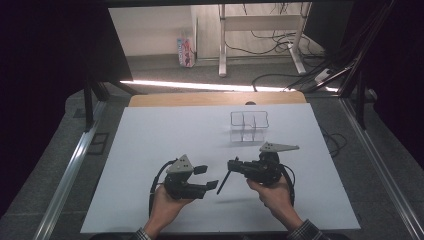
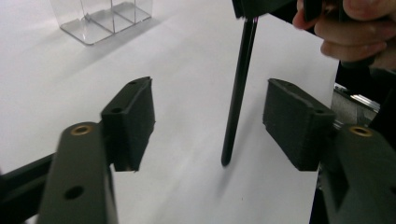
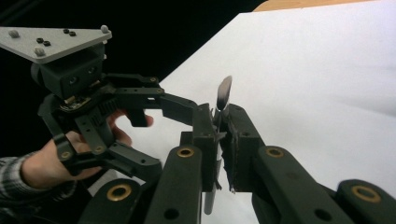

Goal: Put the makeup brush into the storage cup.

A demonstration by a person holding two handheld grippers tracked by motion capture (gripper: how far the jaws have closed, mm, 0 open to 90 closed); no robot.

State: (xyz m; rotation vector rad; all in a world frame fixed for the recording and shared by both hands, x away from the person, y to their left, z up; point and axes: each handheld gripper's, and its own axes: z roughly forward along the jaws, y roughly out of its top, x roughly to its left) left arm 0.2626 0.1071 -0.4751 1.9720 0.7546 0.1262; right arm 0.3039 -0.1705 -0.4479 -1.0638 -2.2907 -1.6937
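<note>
My right gripper (image 1: 233, 164) is shut on a thin black pen (image 1: 223, 182), which hangs slanting down toward the white table sheet (image 1: 150, 150). In the right gripper view the jaws (image 3: 223, 127) pinch the pen (image 3: 224, 93) near its upper end. My left gripper (image 1: 207, 177) is open and faces the right one from the left. In the left gripper view the pen (image 2: 238, 93) stands between the spread pads (image 2: 133, 119) of the left gripper (image 2: 212, 122), touching neither. Its lower tip is close above the sheet.
A clear plastic organizer (image 1: 249, 125) with several compartments stands on the sheet behind the grippers, also at the top left of the left gripper view (image 2: 100, 18). A wooden table edge (image 1: 215, 98) lies beyond it. Metal frame rails run along both sides.
</note>
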